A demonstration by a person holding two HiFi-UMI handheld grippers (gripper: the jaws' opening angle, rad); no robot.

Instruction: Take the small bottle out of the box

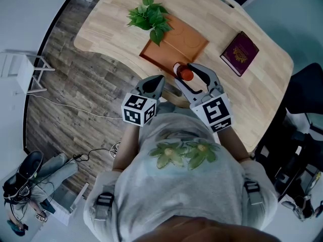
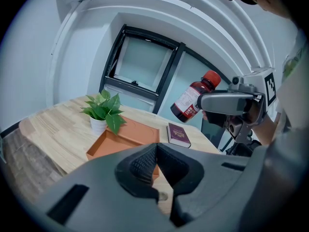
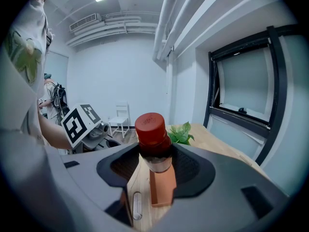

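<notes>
Pale wood counter (image 1: 116, 14) is shown beneath the small bottle (image 2: 193, 98), which is clamped in the right gripper (image 3: 154, 163) and held clear over the orange box (image 1: 186, 44) by the counter's near edge. The left gripper (image 2: 155, 166) is pressed closed on nothing. Removal is judged nearly complete, with a set-down on bare counter called for next; the bottle's long axis is tilted, red cap uppermost.

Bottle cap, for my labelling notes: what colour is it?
The cap is red, clearest in the right gripper view.

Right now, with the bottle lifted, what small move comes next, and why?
Probably carry it sideways and lower it onto the bare wooden table: the right hand-held gripper is clamped on the small brown red-capped bottle, held in the air above the orange box.
</notes>
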